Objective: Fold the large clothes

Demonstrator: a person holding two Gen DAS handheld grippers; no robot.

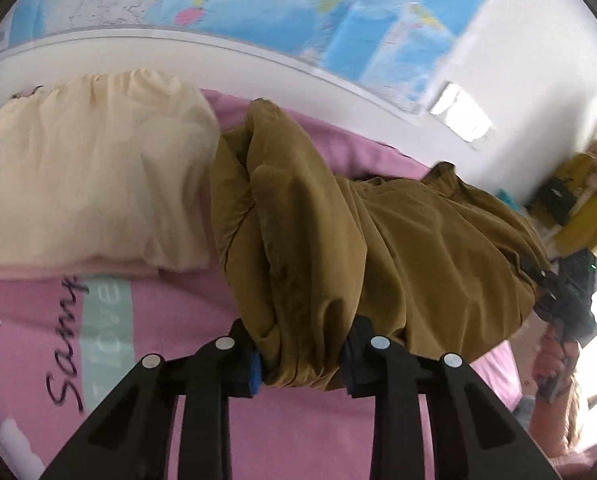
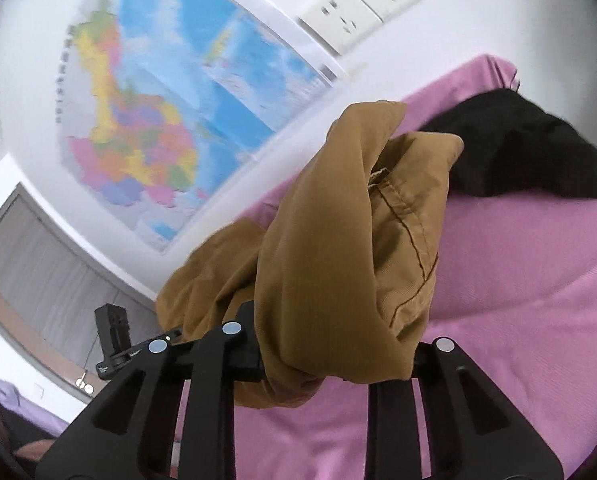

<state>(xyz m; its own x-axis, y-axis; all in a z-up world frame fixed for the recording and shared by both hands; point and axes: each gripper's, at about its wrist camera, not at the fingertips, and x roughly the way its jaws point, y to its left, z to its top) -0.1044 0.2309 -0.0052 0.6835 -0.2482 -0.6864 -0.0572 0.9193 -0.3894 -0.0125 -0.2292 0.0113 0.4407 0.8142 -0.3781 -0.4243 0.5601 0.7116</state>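
Observation:
An olive-brown garment (image 1: 338,232) is held up over the pink bedsheet (image 1: 170,320), stretched between both grippers. My left gripper (image 1: 302,364) is shut on a bunched edge of it, blue pads pressing the cloth from both sides. At the right edge of the left wrist view, the right gripper (image 1: 554,292) grips the garment's other end, a hand below it. In the right wrist view the brown garment (image 2: 338,248) bulges up between the fingers of my right gripper (image 2: 330,364), which is shut on the cloth; a stitched seam shows on its right fold. The right finger is mostly hidden.
A cream tulle skirt (image 1: 90,172) lies on the bed at the left. A black garment (image 2: 526,148) lies at the far right of the pink sheet (image 2: 518,280). A coloured wall map (image 2: 170,120), wall sockets (image 2: 362,8) and a grey wardrobe (image 2: 38,272) stand behind.

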